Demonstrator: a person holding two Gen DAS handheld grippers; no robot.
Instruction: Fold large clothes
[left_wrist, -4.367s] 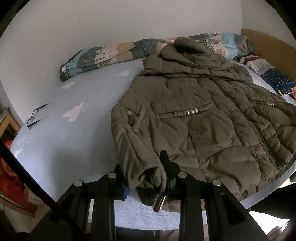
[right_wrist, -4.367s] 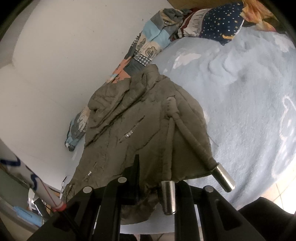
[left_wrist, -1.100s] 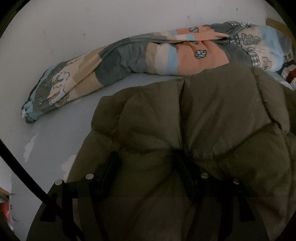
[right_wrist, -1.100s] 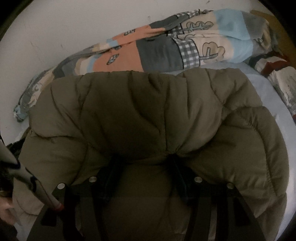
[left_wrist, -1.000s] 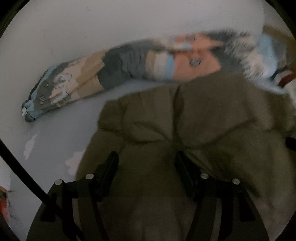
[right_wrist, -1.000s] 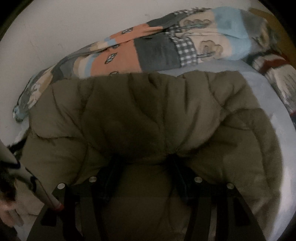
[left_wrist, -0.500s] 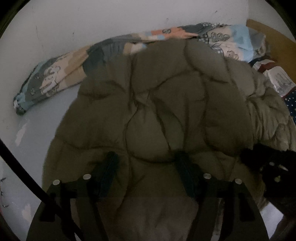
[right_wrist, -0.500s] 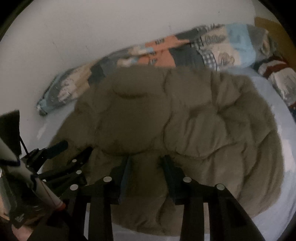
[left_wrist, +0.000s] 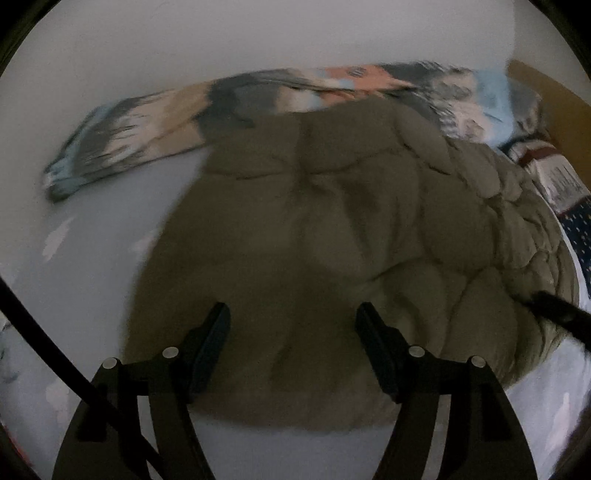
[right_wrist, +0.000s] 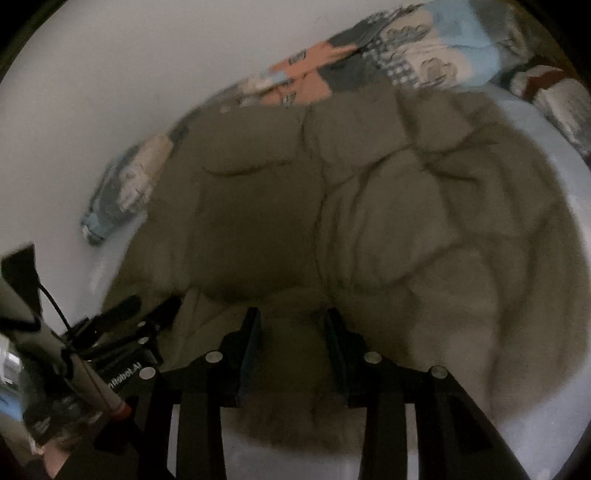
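Note:
An olive quilted puffer jacket (left_wrist: 332, 251) lies folded over on itself on the pale blue bed (left_wrist: 74, 266). My left gripper (left_wrist: 293, 325) hangs just above its near edge, jaws wide apart and holding nothing. In the right wrist view the jacket (right_wrist: 369, 221) fills the middle. My right gripper (right_wrist: 291, 328) has its jaws a hand's width apart with a fold of the jacket's near edge bulging between them. The left gripper (right_wrist: 147, 310) shows at the lower left of that view.
A rolled patchwork quilt (left_wrist: 155, 110) lies along the white wall behind the jacket, also in the right wrist view (right_wrist: 332, 62). Patterned pillows (left_wrist: 565, 192) sit at the right by a wooden headboard (left_wrist: 554, 99). The bed's near edge (left_wrist: 295, 450) is just under my grippers.
Both grippers carried the jacket's lower part up over its top, then drew back toward the near edge. The left one has let go and opened; the right jaws have opened wider.

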